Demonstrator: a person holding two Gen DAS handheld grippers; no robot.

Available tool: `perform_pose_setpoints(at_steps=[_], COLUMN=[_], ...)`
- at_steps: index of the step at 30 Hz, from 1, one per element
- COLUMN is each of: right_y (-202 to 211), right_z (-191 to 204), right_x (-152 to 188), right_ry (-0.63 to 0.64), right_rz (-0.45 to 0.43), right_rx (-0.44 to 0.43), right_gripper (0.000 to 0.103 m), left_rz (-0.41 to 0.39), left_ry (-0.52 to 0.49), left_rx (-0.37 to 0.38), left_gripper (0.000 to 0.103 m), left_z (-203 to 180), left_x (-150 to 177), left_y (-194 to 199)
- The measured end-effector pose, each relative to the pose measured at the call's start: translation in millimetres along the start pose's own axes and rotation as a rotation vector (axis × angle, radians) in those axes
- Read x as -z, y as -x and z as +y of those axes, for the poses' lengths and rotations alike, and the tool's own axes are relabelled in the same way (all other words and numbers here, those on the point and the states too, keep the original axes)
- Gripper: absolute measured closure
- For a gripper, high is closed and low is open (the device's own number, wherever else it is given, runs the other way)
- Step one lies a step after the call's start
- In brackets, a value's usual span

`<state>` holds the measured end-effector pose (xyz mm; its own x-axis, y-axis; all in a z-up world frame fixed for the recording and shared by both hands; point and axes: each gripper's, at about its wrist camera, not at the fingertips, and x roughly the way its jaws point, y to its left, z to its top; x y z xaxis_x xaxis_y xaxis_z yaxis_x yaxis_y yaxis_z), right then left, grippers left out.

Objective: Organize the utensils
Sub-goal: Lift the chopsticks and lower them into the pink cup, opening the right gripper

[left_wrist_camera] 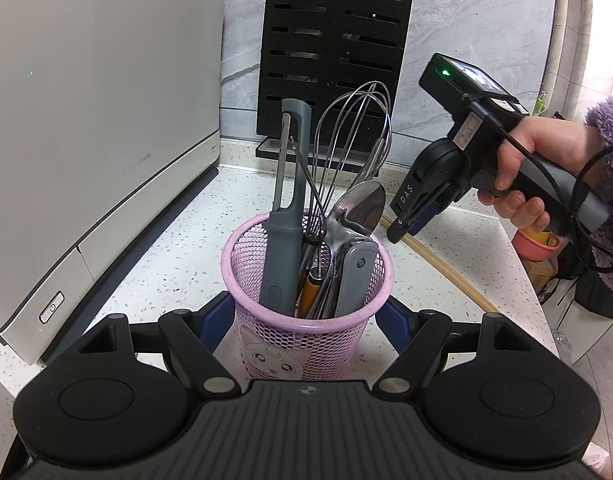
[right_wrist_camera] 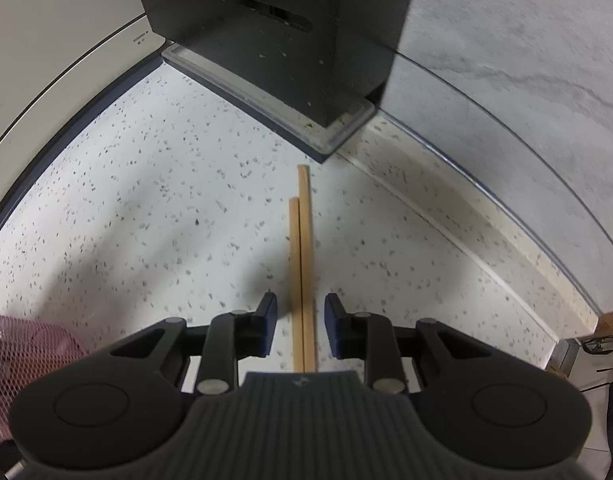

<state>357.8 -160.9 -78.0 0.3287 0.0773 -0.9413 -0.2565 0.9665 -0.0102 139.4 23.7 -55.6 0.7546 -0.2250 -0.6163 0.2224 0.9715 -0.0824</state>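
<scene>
Wooden chopsticks (right_wrist_camera: pixel 302 264) are lying on the counter (right_wrist_camera: pixel 146 220) lengthwise between the slightly parted right tongs (right_wrist_camera: pixel 300 312), untouched; left tongs (left_wrist_camera: pixel 306 320) are clamping the pink cup (left_wrist_camera: pixel 306 312).

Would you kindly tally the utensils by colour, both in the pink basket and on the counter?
Grey-handled tools: 2, peeler and flat-handled tool
Bare metal: 2, whisk and spoon
Orange-handled: 1
Wooden chopsticks: 2
Total: 7
</scene>
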Motion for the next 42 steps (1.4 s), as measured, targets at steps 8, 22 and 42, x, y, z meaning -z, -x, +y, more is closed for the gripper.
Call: perform_pose_setpoints(at_steps=[8,22,42], right_y=[0,99,245], right_z=[9,14,77], right_x=[3,55,103], right_ry=[0.047,0.085,0.065], right_rz=[-0.018,-0.294,-1.021], right_rx=[0.034,-0.052,-0.293], right_gripper=[0.096,0.096,0.096], left_rz=[0.0,-0.002,0.031], left_ry=[0.002,0.007,0.002], left_rx=[0.0,-0.007,0.002], left_gripper=[0.014,0.014,0.015], left_z=[0,-1,-12], left_x=[0,0,-2], left_y=[0,0,2])
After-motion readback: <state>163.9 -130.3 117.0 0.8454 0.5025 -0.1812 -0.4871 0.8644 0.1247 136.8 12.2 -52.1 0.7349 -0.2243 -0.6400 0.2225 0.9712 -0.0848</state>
